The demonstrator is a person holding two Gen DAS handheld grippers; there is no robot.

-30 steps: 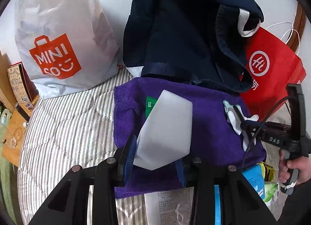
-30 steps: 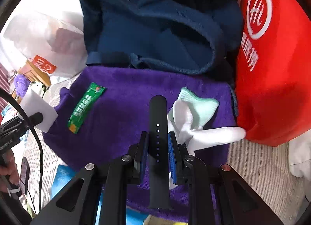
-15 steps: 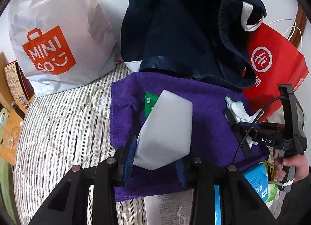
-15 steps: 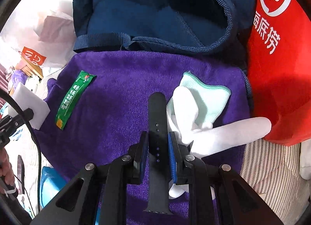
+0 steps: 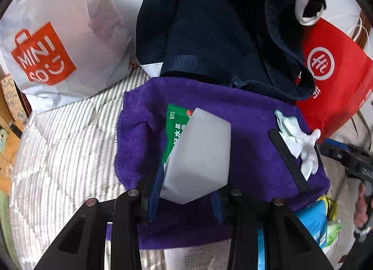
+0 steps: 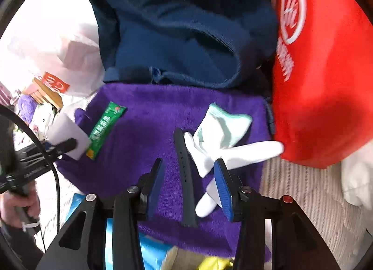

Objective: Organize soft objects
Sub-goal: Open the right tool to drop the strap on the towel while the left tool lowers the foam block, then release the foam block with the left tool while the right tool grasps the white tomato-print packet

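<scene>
A purple towel (image 5: 251, 130) (image 6: 149, 116) lies spread on the striped bed. My left gripper (image 5: 186, 190) is shut on a white sponge block (image 5: 198, 160) held above the towel's near left part; the sponge block (image 6: 67, 139) also shows at the left in the right wrist view. Under it lies a green sachet (image 5: 176, 130) (image 6: 103, 130). My right gripper (image 6: 188, 183) has its jaws opening over a black watch strap (image 6: 185, 174) (image 5: 289, 160) that rests loose on the towel, touching neither pad. White socks (image 6: 221, 139) (image 5: 298, 141) lie right of the strap.
A navy sweatshirt (image 5: 221, 36) is heaped behind the towel. A red paper bag (image 5: 335, 78) (image 6: 321, 60) stands at the right, a white plastic shopping bag (image 5: 58, 43) at the back left. Blue and green packets (image 5: 319, 221) lie at the towel's near right corner.
My right gripper has opened and drawn back, leaving the black strap lying on the towel. My left gripper has come closer over the towel, still holding the sponge.
</scene>
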